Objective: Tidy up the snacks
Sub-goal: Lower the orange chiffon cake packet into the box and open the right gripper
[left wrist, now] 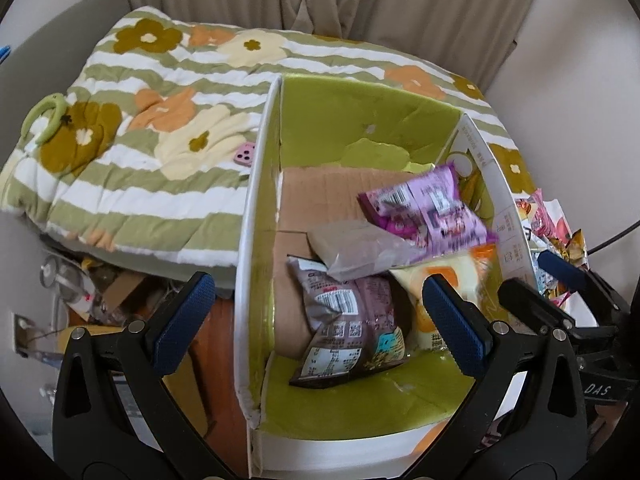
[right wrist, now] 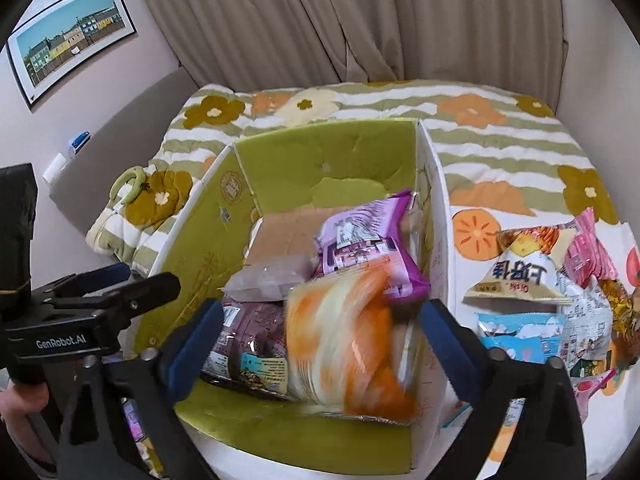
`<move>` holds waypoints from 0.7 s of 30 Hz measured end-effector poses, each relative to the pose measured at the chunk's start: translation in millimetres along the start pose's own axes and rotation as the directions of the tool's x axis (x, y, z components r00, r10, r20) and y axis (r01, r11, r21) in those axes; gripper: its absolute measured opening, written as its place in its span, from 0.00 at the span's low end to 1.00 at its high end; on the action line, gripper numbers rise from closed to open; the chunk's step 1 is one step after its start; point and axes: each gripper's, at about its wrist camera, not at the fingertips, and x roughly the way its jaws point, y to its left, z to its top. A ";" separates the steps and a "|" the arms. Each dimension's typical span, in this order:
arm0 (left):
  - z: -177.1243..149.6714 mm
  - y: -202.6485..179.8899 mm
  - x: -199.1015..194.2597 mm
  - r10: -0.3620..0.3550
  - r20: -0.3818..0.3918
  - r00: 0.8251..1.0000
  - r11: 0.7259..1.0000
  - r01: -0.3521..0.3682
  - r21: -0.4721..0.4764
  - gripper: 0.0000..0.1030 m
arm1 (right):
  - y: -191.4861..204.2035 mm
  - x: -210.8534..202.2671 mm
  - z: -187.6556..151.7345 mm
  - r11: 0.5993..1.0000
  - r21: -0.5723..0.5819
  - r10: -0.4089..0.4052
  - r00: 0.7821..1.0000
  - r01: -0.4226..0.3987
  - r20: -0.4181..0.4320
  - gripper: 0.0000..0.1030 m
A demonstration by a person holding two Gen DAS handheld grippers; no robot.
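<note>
from the left wrist: the left gripper [left wrist: 320,320] has its jaws wide apart with nothing between the pads, hanging over the box [left wrist: 256,208] on the bed. inside lie a brown packet [left wrist: 344,320], a clear bag [left wrist: 352,252], a purple packet [left wrist: 424,208] and an orange packet [left wrist: 452,280]. the right gripper [left wrist: 540,276] shows at the edge, over the box's far wall.

from the right wrist: the right gripper [right wrist: 324,336] is also spread, pads clear of the orange packet [right wrist: 348,344], which is blurred and looks to be dropping into the box [right wrist: 192,240]. more snacks [right wrist: 540,280] are heaped on the quilt [right wrist: 500,148] just beside the box.

these packets look light, puffy and crinkly, the film slippery; i'd pinch a sealed end seam, gently, so the contents don't get crushed.
</note>
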 end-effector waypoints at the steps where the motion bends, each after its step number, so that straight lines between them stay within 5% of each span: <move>1: -2.3 -0.6 0.7 0.001 -0.002 1.000 1.000 -0.001 -0.001 0.99 | -0.8 -0.9 -1.3 1.000 -0.007 -0.007 1.000 0.007 0.006 0.97; 8: -14.2 -10.1 0.6 0.002 -0.020 1.000 1.000 -0.002 0.002 0.99 | -3.7 -6.2 -6.4 1.000 -0.027 -0.008 1.000 0.008 0.014 0.97; 21: -20.3 -27.6 -51.9 0.001 0.074 0.997 0.999 -0.004 0.049 0.99 | 1.0 -48.5 -3.4 1.000 -0.022 0.001 0.997 0.001 0.077 0.97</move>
